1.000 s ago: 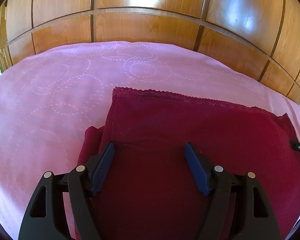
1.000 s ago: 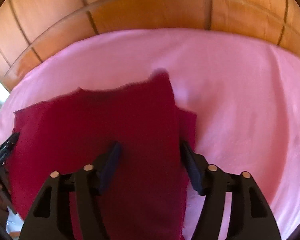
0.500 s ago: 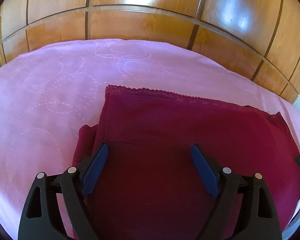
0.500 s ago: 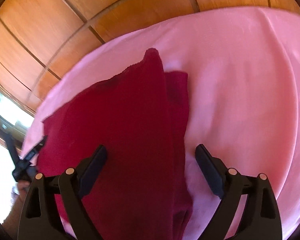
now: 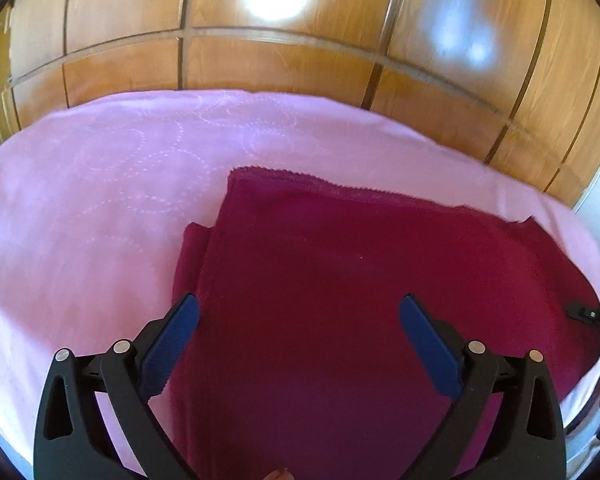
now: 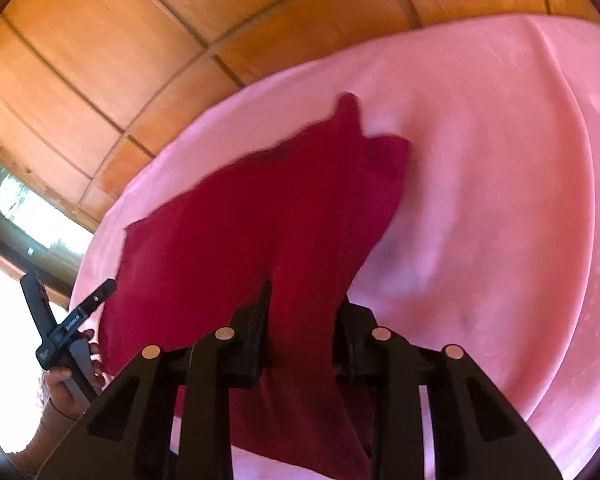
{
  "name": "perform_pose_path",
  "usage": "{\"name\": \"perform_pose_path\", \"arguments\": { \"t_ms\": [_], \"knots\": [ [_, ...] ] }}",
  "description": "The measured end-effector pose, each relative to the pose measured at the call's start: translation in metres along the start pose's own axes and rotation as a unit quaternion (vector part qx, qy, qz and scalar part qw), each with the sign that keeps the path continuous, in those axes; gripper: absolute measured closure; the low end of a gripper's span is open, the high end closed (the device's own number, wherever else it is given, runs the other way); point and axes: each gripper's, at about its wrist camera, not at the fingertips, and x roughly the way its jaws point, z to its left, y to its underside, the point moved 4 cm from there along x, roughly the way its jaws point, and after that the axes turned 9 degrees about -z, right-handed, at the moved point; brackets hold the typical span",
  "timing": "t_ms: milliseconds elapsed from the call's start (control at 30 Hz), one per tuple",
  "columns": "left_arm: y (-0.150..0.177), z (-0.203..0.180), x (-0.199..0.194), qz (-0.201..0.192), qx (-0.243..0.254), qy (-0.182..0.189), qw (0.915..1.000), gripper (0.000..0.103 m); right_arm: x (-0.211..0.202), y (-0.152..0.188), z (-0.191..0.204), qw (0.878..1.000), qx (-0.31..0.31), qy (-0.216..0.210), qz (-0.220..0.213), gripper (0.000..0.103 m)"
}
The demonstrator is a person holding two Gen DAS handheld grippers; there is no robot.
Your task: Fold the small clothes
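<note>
Left hand-held gripper spread wide above maroon cloth; right hand-held gripper clamped on its near edge, long axis towards wooden panelling.

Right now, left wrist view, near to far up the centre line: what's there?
Open left gripper with blue-padded fingers → dark red folded cloth with scalloped far edge → pink bedsheet with dotted ring pattern → glossy wooden panelled wall.
</note>
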Motion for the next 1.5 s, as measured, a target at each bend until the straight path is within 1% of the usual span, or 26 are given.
{"name": "perform_pose_path", "arguments": {
  "t_ms": [100,200,267,400,433,500,533,600,667,767,867,900,967,1033,1067,1100,1167,1200,1233,1267,1300,1367,1400,1433,1467,1500],
  "knots": [
    [0.003,0.008,-0.014,0.006,-0.008,0.015,0.9998,0.004,-0.005,-0.007,0.016,1.0,-0.01,-0.007,-0.008,0.078],
    [0.005,0.018,-0.026,0.013,0.006,0.004,0.9999,0.004,-0.008,-0.019,0.045,0.999,-0.017,-0.029,-0.023,0.08],
    [0.005,0.025,-0.031,0.017,-0.002,0.01,0.9998,0.004,-0.012,-0.023,0.061,0.998,-0.028,-0.046,-0.03,0.081],
    [0.005,0.046,-0.042,0.016,-0.047,0.012,0.9987,0.004,-0.006,-0.034,0.118,0.993,-0.059,-0.095,-0.038,0.082],
    [0.006,0.054,-0.045,0.019,-0.068,0.021,0.9973,0.004,0.001,-0.037,0.135,0.991,-0.066,-0.108,-0.037,0.082],
    [0.005,0.062,-0.05,0.017,-0.086,0.028,0.9957,0.004,0.006,-0.037,0.158,0.988,-0.078,-0.129,-0.033,0.082],
    [0.004,0.07,-0.055,0.01,-0.1,0.026,0.9946,0.004,0.012,-0.035,0.174,0.986,-0.088,-0.141,-0.03,0.082],
    [0.004,0.079,-0.06,0.011,-0.123,0.034,0.9917,0.004,0.03,-0.029,0.207,0.981,-0.104,-0.164,-0.015,0.082],
    [0.004,0.093,-0.064,0.01,-0.16,0.037,0.9864,0.004,0.051,-0.018,0.232,0.977,-0.117,-0.177,0.003,0.082],
    [0.005,0.107,-0.073,0.002,-0.185,0.04,0.9819,0.004,0.086,0.002,0.263,0.972,-0.137,-0.189,0.037,0.082],
    [0.004,0.118,-0.081,-0.007,-0.217,0.069,0.9737,0.004,0.123,0.031,0.286,0.966,-0.162,-0.185,0.076,0.082],
    [0.003,0.121,-0.084,-0.011,-0.23,0.084,0.9694,0.004,0.132,0.04,0.293,0.964,-0.174,-0.18,0.086,0.082],
    [0.001,0.123,-0.086,-0.01,-0.245,0.105,0.9637,0.004,0.148,0.059,0.294,0.962,-0.192,-0.164,0.106,0.082],
    [-0.003,0.125,-0.085,-0.013,-0.255,0.118,0.9596,0.004,0.156,0.073,0.3,0.957,-0.212,-0.167,0.11,0.078],
    [-0.005,0.124,-0.084,-0.015,-0.256,0.121,0.959,0.004,0.151,0.079,0.301,0.955,-0.213,-0.176,0.109,0.069],
    [-0.006,0.123,-0.084,-0.015,-0.254,0.125,0.959,0.004,0.149,0.081,0.303,0.952,-0.209,-0.193,0.109,0.064],
    [-0.011,0.117,-0.081,-0.01,-0.25,0.141,0.9579,0.004,0.137,0.08,0.301,0.949,-0.205,-0.214,0.108,0.06],
    [-0.013,0.115,-0.08,-0.008,-0.249,0.143,0.9579,0.004,0.128,0.079,0.3,0.946,-0.202,-0.231,0.107,0.056],
    [-0.016,0.109,-0.078,-0.002,-0.242,0.148,0.9589,0.004,0.118,0.078,0.297,0.944,-0.201,-0.241,0.104,0.053],
    [-0.017,0.107,-0.078,0.002,-0.238,0.149,0.9598,0.004,0.109,0.079,0.296,0.943,-0.202,-0.247,0.097,0.046],
    [-0.018,0.104,-0.074,0.011,-0.232,0.148,0.9612,0.004,0.103,0.077,0.294,0.942,-0.202,-0.25,0.091,0.044],
    [-0.02,0.095,-0.063,0.033,-0.224,0.147,0.9628,0.004,0.08,0.069,0.279,0.944,-0.199,-0.252,0.078,0.044],
    [-0.02,0.092,-0.06,0.04,-0.222,0.151,0.9626,0.004,0.072,0.069,0.272,0.946,-0.2,-0.246,0.07,0.043],
    [-0.021,0.085,-0.055,0.052,-0.217,0.155,0.9624,0.004,0.064,0.066,0.261,0.95,-0.202,-0.229,0.061,0.042],
    [-0.02,0.083,-0.053,0.058,-0.215,0.154,0.9626,0.005,0.059,0.064,0.251,0.955,-0.201,-0.213,0.055,0.042],
    [-0.022,0.079,-0.05,0.063,-0.212,0.153,0.9631,0.012,0.054,0.065,0.245,0.958,-0.197,-0.203,0.052,0.041]
  ]
}}
